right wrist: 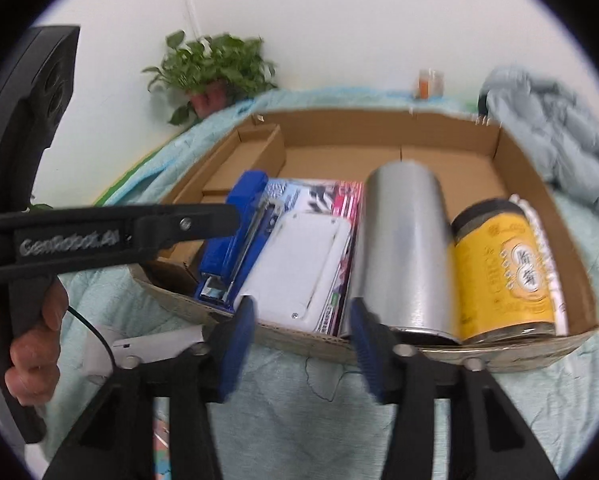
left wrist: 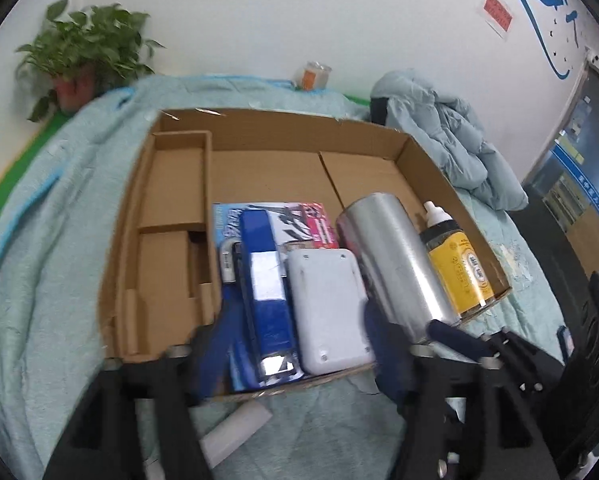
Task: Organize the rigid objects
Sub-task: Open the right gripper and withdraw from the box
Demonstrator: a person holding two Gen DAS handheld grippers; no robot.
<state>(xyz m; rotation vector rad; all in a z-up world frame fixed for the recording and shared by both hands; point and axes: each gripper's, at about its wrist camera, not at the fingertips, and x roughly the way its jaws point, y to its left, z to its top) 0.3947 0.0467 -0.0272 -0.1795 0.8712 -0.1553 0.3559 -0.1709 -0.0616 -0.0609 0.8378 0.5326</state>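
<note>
- A shallow cardboard box [left wrist: 419, 160] was seen lying on a table draped with a pale teal cloth [left wrist: 39, 280], with its near row already filled.
- From left to right in that row were lain a blue stapler [left wrist: 265, 280], a white flat device [left wrist: 327, 308], a silver cylinder [left wrist: 395, 256] on its side and a yellow-labelled bottle [left wrist: 459, 264]; a printed packet [left wrist: 299, 220] was partly covered by the stapler and the white device.
- The narrow divided compartment [left wrist: 175, 184] on the left of the box, and the far half of its floor, were left unfilled.
- The left gripper [left wrist: 291, 344] was held over the near edge of the box with its jaws released; the stapler and the white device were seen between and beyond its fingers, but nothing was pressed by the pads.
- The right gripper [right wrist: 303, 344] was likewise held spread and empty just outside the near wall, in front of the white device and the cylinder.
- The step in hand was judged to be a release into the box, with most of the sorting apparently done.
- A white object [left wrist: 235, 428] was left on the cloth outside the box, below the left gripper; what it was could not be told.
- The next move was judged to call for the grippers to be lifted clear of the row without nudging the cylinder, which could roll, and for that loose item to be picked up.
</note>
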